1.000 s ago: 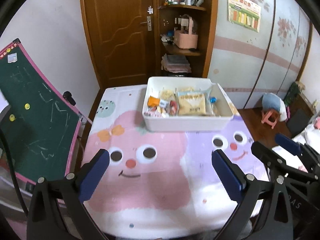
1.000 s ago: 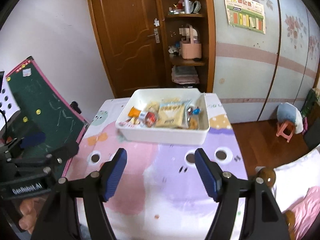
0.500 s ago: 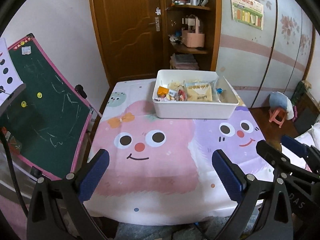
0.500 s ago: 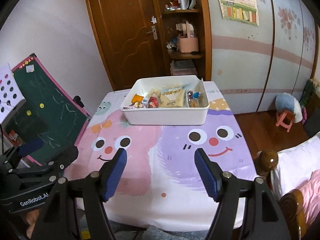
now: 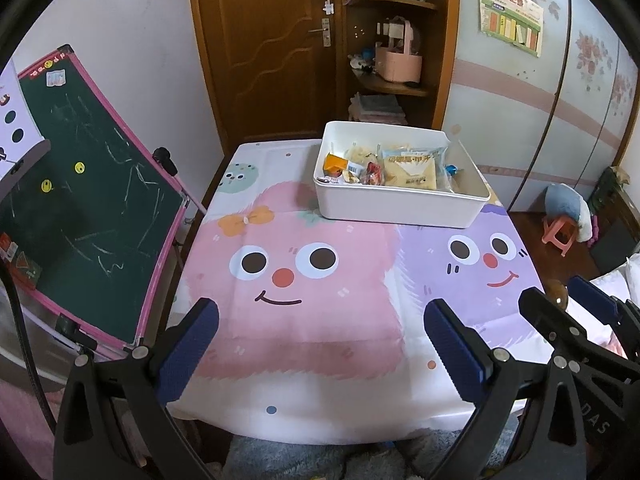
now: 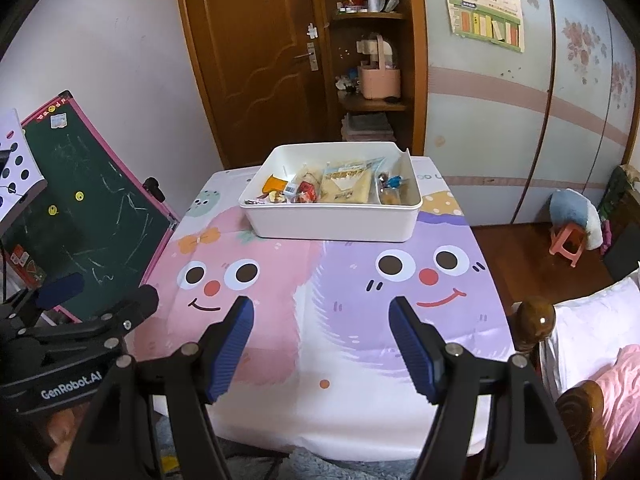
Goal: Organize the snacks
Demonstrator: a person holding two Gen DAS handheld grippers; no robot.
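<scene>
Snack packets [image 5: 408, 166] are lying in the storage bin [image 5: 400, 210], sitting at the counter's [image 5: 320, 340] far edge; chalkboard [image 5: 88, 200] is leaning left of the counter, stool [image 5: 560, 236] standing right.

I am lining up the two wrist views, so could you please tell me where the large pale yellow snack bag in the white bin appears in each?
Left wrist: the yellow snack bag lies right of centre inside the white bin, upper middle of the picture.
Right wrist: the same bag lies mid-bin, just above centre.
Shared landmark: the pink basket on the wooden shelf behind.
</scene>
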